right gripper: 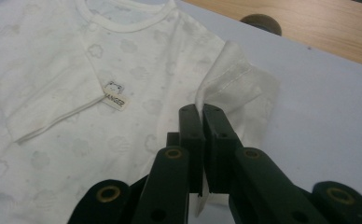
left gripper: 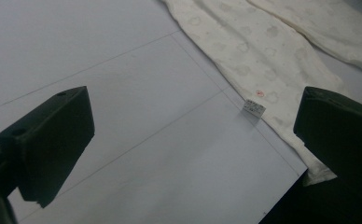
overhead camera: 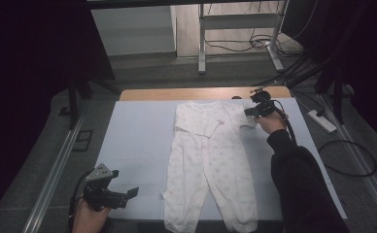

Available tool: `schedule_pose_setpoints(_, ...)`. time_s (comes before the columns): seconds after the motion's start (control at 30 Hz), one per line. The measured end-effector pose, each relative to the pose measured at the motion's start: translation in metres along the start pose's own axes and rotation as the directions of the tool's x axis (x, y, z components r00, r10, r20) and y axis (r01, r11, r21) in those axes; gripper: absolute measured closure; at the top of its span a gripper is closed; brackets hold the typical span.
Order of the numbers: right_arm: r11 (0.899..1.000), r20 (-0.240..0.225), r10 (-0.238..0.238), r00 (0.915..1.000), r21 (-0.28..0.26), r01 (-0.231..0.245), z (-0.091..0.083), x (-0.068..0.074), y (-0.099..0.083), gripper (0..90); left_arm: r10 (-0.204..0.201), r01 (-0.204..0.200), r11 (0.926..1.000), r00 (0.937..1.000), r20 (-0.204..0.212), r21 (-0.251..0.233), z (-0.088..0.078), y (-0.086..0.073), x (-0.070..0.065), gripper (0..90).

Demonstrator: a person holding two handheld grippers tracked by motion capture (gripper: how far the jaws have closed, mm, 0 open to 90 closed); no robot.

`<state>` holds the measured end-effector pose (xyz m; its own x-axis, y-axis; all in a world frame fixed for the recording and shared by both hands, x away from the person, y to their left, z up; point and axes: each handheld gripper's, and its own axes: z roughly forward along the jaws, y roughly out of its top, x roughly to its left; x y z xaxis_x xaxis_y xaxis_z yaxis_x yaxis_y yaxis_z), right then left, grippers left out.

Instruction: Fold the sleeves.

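A cream baby romper point(overhead camera: 211, 155) with a faint cloud print lies flat on the pale blue mat point(overhead camera: 133, 141), legs toward the near edge. My right gripper point(overhead camera: 252, 111) is at its far right sleeve point(right gripper: 235, 84) and is shut on the cuff, which is lifted and folded in toward the body. The jaws pinch the fabric point(right gripper: 201, 109) between them. The other sleeve lies folded across the chest point(overhead camera: 196, 127). My left gripper point(overhead camera: 130, 193) hovers open at the near left of the mat, left of the romper's leg point(left gripper: 263, 60), with nothing between its jaws point(left gripper: 188, 144).
A small tag point(left gripper: 254, 108) sticks out at the leg's hem side. A wooden table edge point(overhead camera: 196, 93) runs behind the mat, with a dark round spot point(right gripper: 261, 22) on it. Cables and a power strip point(overhead camera: 322, 121) lie on the floor to the right.
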<state>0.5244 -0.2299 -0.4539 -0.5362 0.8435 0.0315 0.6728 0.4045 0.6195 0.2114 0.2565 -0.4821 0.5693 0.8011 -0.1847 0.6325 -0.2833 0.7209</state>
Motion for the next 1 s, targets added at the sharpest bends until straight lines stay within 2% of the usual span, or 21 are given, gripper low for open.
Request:
schedule_pose_setpoints(0.57,0.998,-0.052,-0.07,0.9962,-0.002,0.07,0.012,0.037,0.012,86.4,-0.001,0.001,1.0,1.0,-0.001,-0.001,0.0,0.0,0.0,0.0)
schedule_pose_setpoints(1.0,0.989,-0.112,-0.148,0.9826,0.003,0.15,0.021,0.075,0.021,86.4,-0.001,0.001,1.0,1.0,0.0,-0.001,0.0,0.0,0.0,0.0)
